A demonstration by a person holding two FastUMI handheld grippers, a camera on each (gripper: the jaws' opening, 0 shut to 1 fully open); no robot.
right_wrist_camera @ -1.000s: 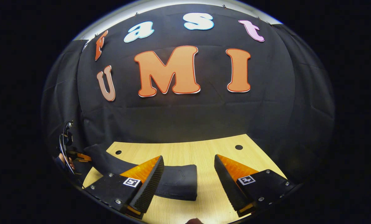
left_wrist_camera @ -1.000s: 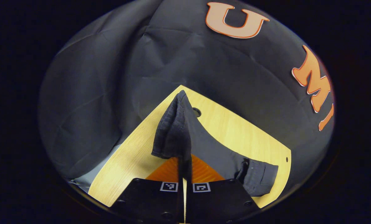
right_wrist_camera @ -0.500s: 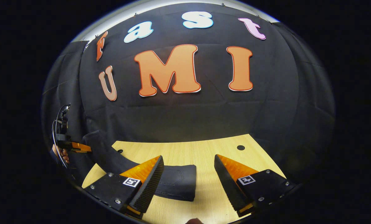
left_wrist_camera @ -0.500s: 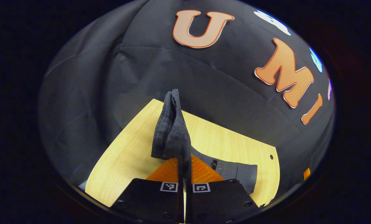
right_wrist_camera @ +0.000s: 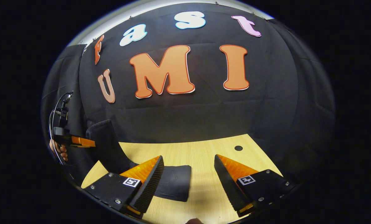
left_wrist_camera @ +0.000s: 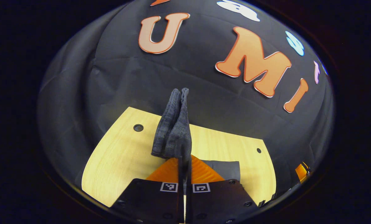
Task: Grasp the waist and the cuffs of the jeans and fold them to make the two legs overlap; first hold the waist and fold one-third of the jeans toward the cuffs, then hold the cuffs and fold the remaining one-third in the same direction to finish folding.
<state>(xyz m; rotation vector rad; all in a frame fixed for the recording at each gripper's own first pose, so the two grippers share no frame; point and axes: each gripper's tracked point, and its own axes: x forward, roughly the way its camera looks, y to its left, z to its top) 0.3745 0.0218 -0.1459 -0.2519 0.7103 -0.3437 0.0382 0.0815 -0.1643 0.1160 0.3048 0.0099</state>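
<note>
Jeans (left_wrist_camera: 173, 130) | cuff end pinched upright between the closed fingers of the left gripper (left_wrist_camera: 184, 168), raised off the table (left_wrist_camera: 120, 158) | folded part lies flat ahead of the right gripper (right_wrist_camera: 188, 174), whose fingers stand spread apart, empty | square markers on both, no readable writing
</note>
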